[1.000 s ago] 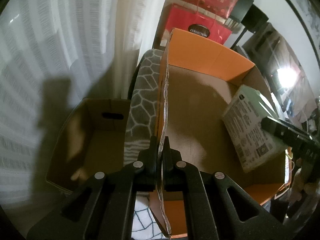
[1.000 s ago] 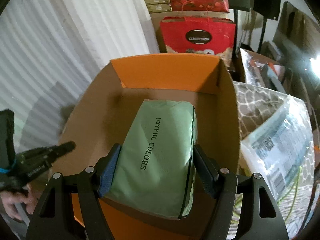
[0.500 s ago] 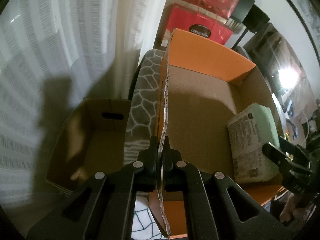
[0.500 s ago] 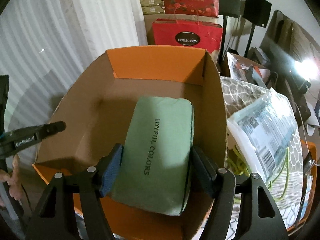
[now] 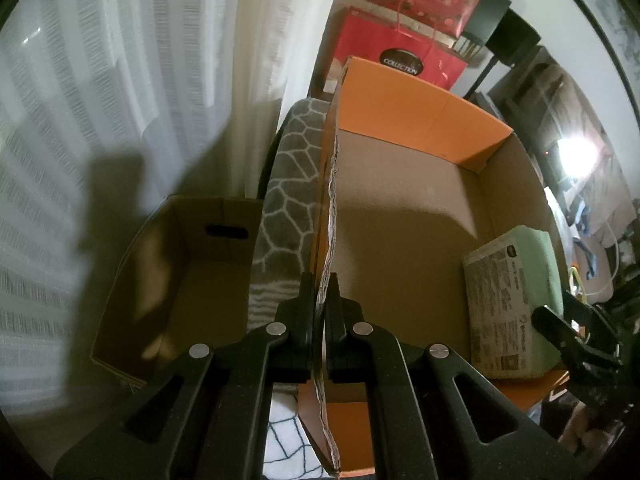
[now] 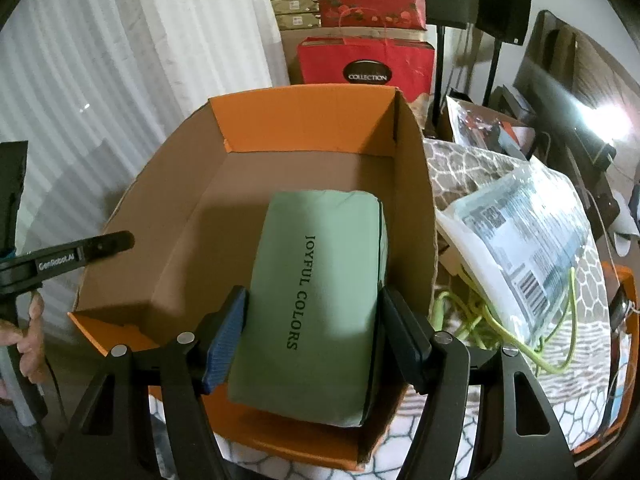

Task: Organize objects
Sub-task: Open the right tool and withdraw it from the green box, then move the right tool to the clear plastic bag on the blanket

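Observation:
My right gripper (image 6: pixel 314 340) is shut on a green soft pack (image 6: pixel 320 292) printed "JOYFUL COLORS", held inside the orange cardboard box (image 6: pixel 304 128) against its right wall. The pack (image 5: pixel 516 300) also shows in the left wrist view, its label side facing left. My left gripper (image 5: pixel 320 304) is shut on the box's left wall edge (image 5: pixel 330 208). The left gripper (image 6: pixel 80 254) shows at the box's left side in the right wrist view.
A smaller brown carton (image 5: pixel 172 280) stands left of the box. A grey patterned blanket (image 6: pixel 500 168) lies under and right of it, with a white plastic package (image 6: pixel 528 236) and green cord (image 6: pixel 516 332). Red gift bags (image 6: pixel 368 64) stand behind. Curtains hang left.
The right gripper has carried the green pack back and to the right inside the box, toward the right wall and near edge. The left gripper has kept its grip.

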`<state>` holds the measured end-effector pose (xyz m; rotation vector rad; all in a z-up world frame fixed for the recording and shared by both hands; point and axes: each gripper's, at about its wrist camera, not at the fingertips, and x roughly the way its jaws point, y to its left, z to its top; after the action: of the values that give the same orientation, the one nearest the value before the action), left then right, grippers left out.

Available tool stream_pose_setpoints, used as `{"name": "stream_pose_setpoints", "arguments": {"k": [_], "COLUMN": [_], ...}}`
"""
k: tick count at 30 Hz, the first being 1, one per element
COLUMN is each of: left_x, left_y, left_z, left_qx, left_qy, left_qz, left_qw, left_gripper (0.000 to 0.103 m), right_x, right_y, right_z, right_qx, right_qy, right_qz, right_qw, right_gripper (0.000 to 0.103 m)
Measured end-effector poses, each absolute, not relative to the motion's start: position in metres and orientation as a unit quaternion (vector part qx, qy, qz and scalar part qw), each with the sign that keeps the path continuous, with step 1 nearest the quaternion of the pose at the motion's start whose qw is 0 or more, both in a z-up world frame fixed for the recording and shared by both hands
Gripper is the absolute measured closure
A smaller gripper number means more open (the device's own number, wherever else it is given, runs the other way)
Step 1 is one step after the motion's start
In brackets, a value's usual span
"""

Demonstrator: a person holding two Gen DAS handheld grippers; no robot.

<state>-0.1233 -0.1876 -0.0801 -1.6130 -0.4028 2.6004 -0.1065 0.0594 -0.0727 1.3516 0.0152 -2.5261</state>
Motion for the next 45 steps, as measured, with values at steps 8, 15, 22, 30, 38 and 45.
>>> {"name": "stream_pose_setpoints", "arguments": {"k": [8, 15, 22, 30, 38, 45], "left_x": [-0.123, -0.122, -0.121, -0.121, -0.121, -0.120], "left_y": [-0.188, -0.186, -0.186, -0.185, -0.186, -0.183], "left_z": [-0.080, -0.081, -0.081, -0.081, -0.081, -0.080], "left_qx": [-0.523, -0.523, -0.522, -0.522, -0.522, -0.522], "left_qy": [-0.128, -0.126, -0.127, -0.129, -0.129, -0.127], "left_qz": [0.843, 0.843, 0.843, 0.843, 0.843, 0.843], "left_qw": [0.026, 0.024, 0.023, 0.024, 0.023, 0.021], "left_gripper": [0.099, 0.099, 0.099, 0.099, 0.099, 0.099], "right_x": [-0.103, -0.096, -0.101, -0.118, -0.122, -0.118], "right_y": [0.063, 0.080, 0.123, 0.202, 0.259, 0.278], "right_z": [-0.070, -0.036, -0.022, -0.034, -0.049, -0.071], "right_qx": [0.463, 0.426, 0.413, 0.429, 0.443, 0.465], "right_qy": [-0.016, -0.021, -0.039, -0.067, -0.086, -0.103], "right_qz": [-0.875, -0.893, -0.903, -0.899, -0.892, -0.879], "right_qw": [0.143, 0.141, 0.108, 0.050, 0.016, 0.018], "right_gripper": [0.035, 0.026, 0.019, 0.019, 0.019, 0.019]}}
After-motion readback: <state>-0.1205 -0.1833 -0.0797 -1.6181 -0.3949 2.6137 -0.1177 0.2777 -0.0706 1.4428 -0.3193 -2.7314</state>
